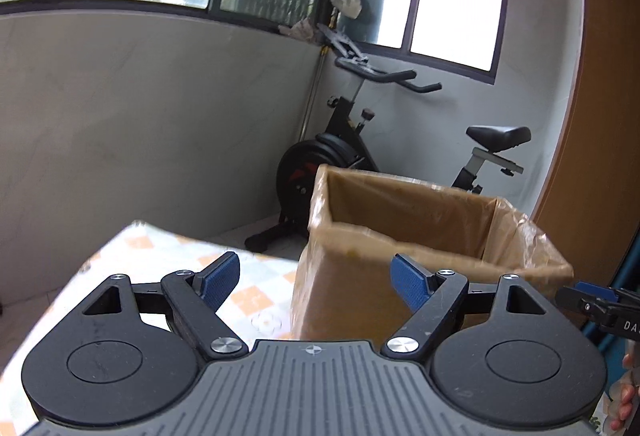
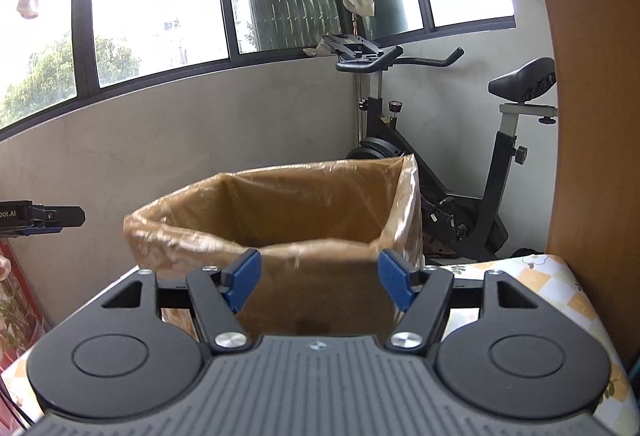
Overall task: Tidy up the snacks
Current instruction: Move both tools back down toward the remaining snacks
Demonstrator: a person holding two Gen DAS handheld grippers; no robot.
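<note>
A brown cardboard box (image 1: 400,232) lined with clear plastic stands open-topped on a table with a checked orange and white cloth (image 1: 248,296). My left gripper (image 1: 316,280) is open and empty, raised in front of the box's left near corner. My right gripper (image 2: 320,276) is open and empty, close in front of the same box (image 2: 304,212). The tip of the right gripper shows at the right edge of the left wrist view (image 1: 592,304); the tip of the left gripper shows at the left edge of the right wrist view (image 2: 52,216). No snacks are visible; the box's inside bottom is hidden.
A black exercise bike (image 1: 360,140) stands behind the table in the room's corner, under windows; it also shows in the right wrist view (image 2: 460,164). A wooden panel (image 2: 592,76) rises at the right. The cloth-covered table edge (image 2: 560,296) lies right of the box.
</note>
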